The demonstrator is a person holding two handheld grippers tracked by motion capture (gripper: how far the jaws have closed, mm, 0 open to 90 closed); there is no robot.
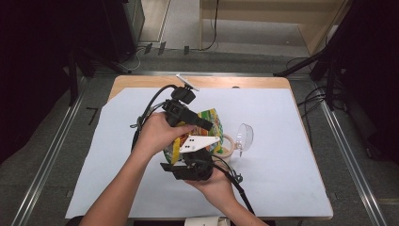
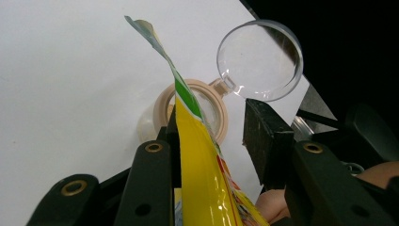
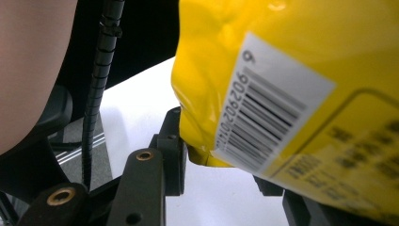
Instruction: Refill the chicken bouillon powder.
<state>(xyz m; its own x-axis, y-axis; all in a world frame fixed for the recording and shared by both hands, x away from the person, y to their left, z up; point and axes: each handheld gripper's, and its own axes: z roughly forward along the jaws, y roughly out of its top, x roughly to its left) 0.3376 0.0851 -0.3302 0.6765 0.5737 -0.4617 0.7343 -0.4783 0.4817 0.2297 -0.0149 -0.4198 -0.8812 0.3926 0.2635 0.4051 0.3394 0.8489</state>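
bag: yellow snack bag [image 1: 212,123] held up off the table [image 1: 282,155] near its middle, between both claws; barcode label [image 3: 270,117] faces the right gripper view.
left claw: left claw [image 1: 200,123] comes in from the left above the bag. In the left gripper view the bag's thin top edge [image 2: 188,108] runs up against the inner face of the left jaw; the right jaw stands apart from it with a visible gap. Jaws spread, not pinching.
right claw: right claw [image 1: 188,162] sits at the bag's near, lower end. In the right gripper view the bag's bottom corner [image 3: 207,150] touches the left jaw; the other jaw is mostly hidden behind the bag. Cannot tell if it pinches.
hands: left hand [image 1: 157,134] on the left gripper, right hand [image 1: 214,183] under the right one.
jar: beige-rimmed jar [image 1: 229,145] on the table just right of the bag, clear hinged lid [image 1: 244,136] flipped open to its right.
cover: white sheet [image 1: 117,165] over the table.
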